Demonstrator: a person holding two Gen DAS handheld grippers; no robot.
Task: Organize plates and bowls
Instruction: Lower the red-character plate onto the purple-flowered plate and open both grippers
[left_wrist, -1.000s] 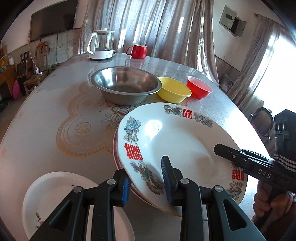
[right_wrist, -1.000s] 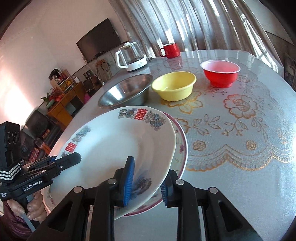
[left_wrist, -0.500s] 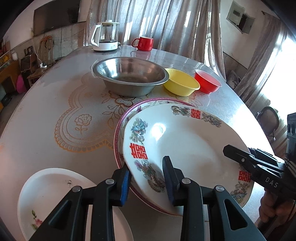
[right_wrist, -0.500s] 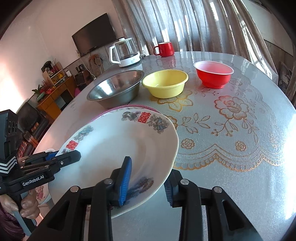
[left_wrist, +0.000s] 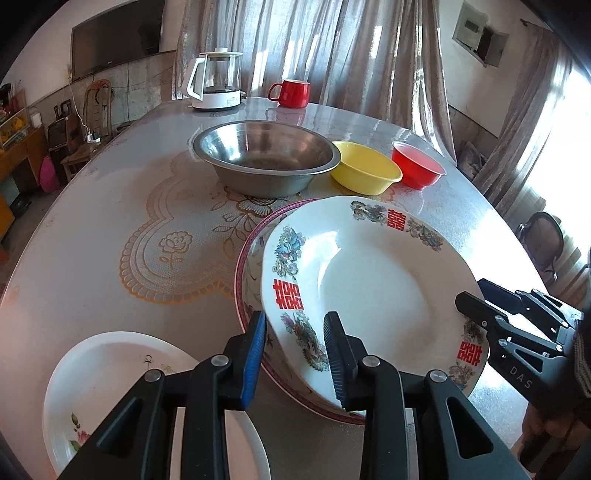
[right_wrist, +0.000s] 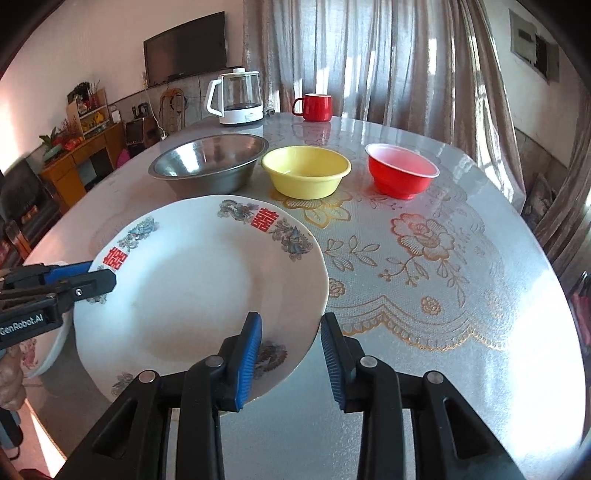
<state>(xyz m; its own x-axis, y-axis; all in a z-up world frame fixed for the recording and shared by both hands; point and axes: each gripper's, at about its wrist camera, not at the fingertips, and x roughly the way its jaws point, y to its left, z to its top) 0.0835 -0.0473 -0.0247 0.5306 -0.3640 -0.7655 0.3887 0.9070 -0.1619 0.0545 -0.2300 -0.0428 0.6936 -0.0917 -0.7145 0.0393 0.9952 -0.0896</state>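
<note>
Grip status: left claw (left_wrist: 293, 350) pinches the near-left rim of the double-happiness plate (left_wrist: 369, 288), one pad under the lip and one on the face. That is why the plate sits tilted, its left edge up off the pink-rimmed plate (left_wrist: 245, 266) beneath it.

Right claw (right_wrist: 290, 350) straddles the opposite rim, but its jaws have just been opening. The outer pad stands clear of the plate edge, so we read it as loosened, not clamping.

We judge this as a two-handed set-down: large plate onto the larger pink-rimmed one, right side let go first, left side steadying so it doesn't slide.

Near left on the table (left_wrist: 110, 192) lies a white floral plate (left_wrist: 110, 369), apart from the stack, probably next to go on top.

At the far side, steel bowl (left_wrist: 266, 155), yellow bowl (left_wrist: 364, 168) and red bowl (left_wrist: 417, 164) sit in a row, big to small from left to right, not nested yet.

Risk: the tilted plate skids when the left claw lets go.
</note>
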